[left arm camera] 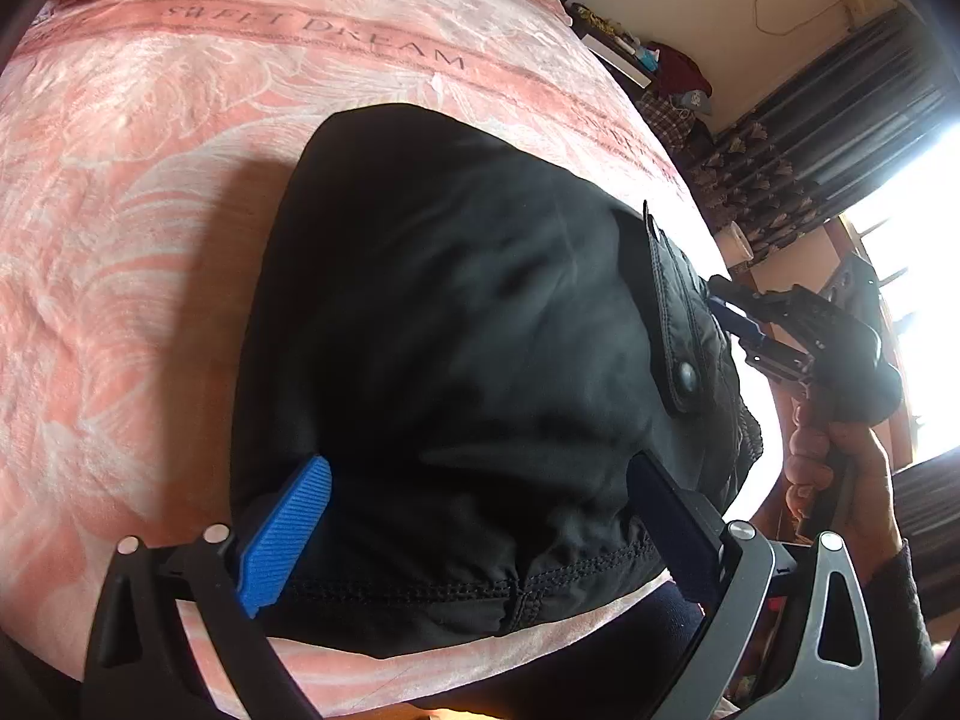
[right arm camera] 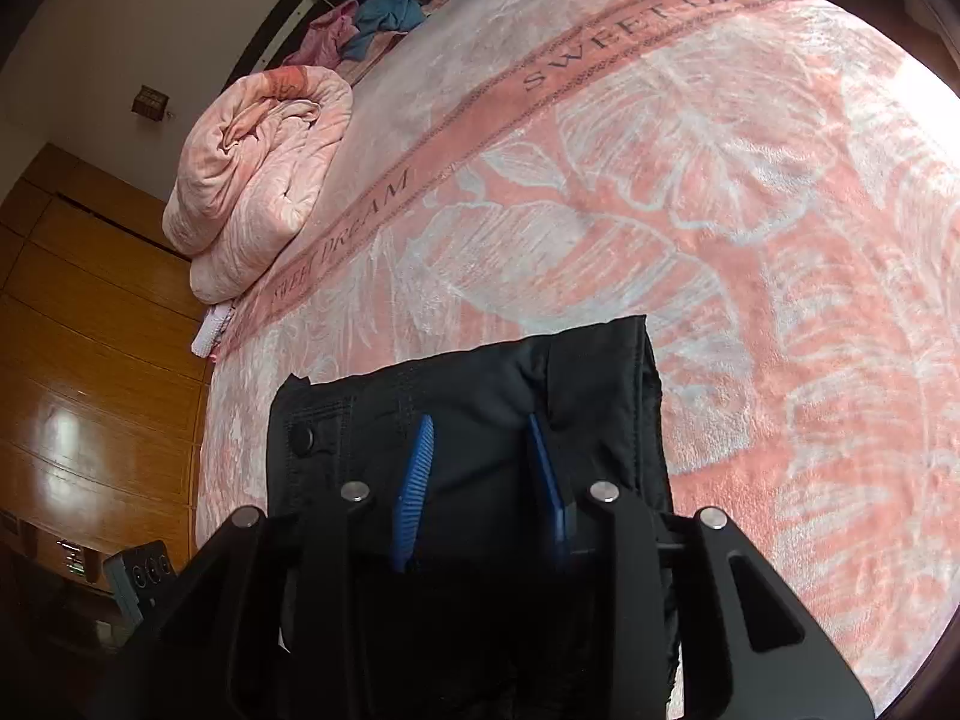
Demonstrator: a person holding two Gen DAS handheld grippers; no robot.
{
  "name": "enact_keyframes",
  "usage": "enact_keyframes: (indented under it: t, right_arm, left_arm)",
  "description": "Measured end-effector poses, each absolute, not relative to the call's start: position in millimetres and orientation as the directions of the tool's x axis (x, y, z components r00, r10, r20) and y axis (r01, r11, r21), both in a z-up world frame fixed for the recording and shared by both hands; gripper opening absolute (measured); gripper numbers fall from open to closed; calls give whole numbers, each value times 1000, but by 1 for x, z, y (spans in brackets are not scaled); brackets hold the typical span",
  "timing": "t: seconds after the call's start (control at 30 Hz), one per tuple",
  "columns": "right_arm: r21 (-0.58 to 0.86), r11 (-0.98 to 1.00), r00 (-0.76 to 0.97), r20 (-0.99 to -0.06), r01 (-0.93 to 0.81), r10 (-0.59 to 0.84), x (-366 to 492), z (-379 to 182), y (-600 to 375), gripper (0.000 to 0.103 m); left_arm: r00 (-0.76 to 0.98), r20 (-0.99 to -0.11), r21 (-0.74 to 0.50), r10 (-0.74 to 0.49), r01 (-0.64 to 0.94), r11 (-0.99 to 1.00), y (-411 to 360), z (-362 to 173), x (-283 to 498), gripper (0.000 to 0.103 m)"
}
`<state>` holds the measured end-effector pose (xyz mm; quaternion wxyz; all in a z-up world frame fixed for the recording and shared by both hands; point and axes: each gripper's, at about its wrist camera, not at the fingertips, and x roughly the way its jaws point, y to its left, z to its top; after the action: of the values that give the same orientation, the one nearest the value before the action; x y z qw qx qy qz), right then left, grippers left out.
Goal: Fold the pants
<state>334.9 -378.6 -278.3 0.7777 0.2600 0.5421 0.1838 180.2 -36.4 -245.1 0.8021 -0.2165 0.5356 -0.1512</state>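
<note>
Black pants (left arm camera: 456,312) folded on pink bed (left arm camera: 120,210); left gripper (left arm camera: 474,528) spread wide, straddling hem; right gripper (right arm camera: 480,480) pinching fabric.

I see the folded pants (left arm camera: 456,324) lying on the bed (left arm camera: 150,228), near its front edge. My left claw (left arm camera: 474,528) sits at the near hem of the bundle, its two fingers spread to either side of the cloth. My right claw (right arm camera: 480,480) comes in from the bundle's right side, at the edge where the flap with the snap button (left arm camera: 687,372) lies. In the right wrist view a fold of the pants stands between that claw's fingers. A rolled blanket (right arm camera: 258,180) rests on the bed well behind the pants, to the left. Loose clothes (right arm camera: 372,24) lie farther back, beyond the blanket.
</note>
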Motion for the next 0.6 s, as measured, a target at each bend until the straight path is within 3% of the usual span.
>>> enact_keyframes:
  t: [0.03, 0.07, 0.1, 0.2, 0.37, 0.43, 0.47, 0.53, 0.6]
  right_arm:
    - [569, 822, 331, -779, 15, 533, 336, -288, -383, 0]
    - [582, 813, 330, -772, 24, 543, 337, -291, -387, 0]
    - [609, 792, 337, -755, 41, 562, 336, -288, -392, 2]
    - [653, 757, 407, -689, -10, 600, 308, -252, -398, 34]
    - [698, 706, 360, -632, -118, 686, 257, -237, -374, 36]
    - [685, 724, 335, -665, -81, 667, 252, -255, -372, 36]
    - [677, 734, 321, -684, -53, 654, 252, -268, -375, 32]
    - [655, 756, 315, -713, -20, 626, 253, -282, -384, 0]
    - [701, 713, 342, -677, 26, 652, 249, -278, -403, 2]
  left_arm:
    - [377, -794, -509, -477, 16, 860, -38, -246, 181, 99]
    - [372, -798, -503, -474, 22, 864, -40, -246, 182, 99]
    - [366, -804, -495, -469, 25, 869, -41, -246, 183, 99]
    - [361, -779, -543, -512, 20, 840, -30, -238, 182, 99]
    - [439, -699, -649, -565, -58, 758, 15, -225, 178, 99]
    - [449, -684, -679, -574, -105, 727, 34, -228, 178, 99]
    - [448, -684, -685, -576, -125, 717, 43, -231, 178, 99]
    - [440, -697, -682, -567, -161, 714, 60, -237, 178, 99]
    - [435, -701, -683, -565, -182, 708, 78, -241, 174, 99]
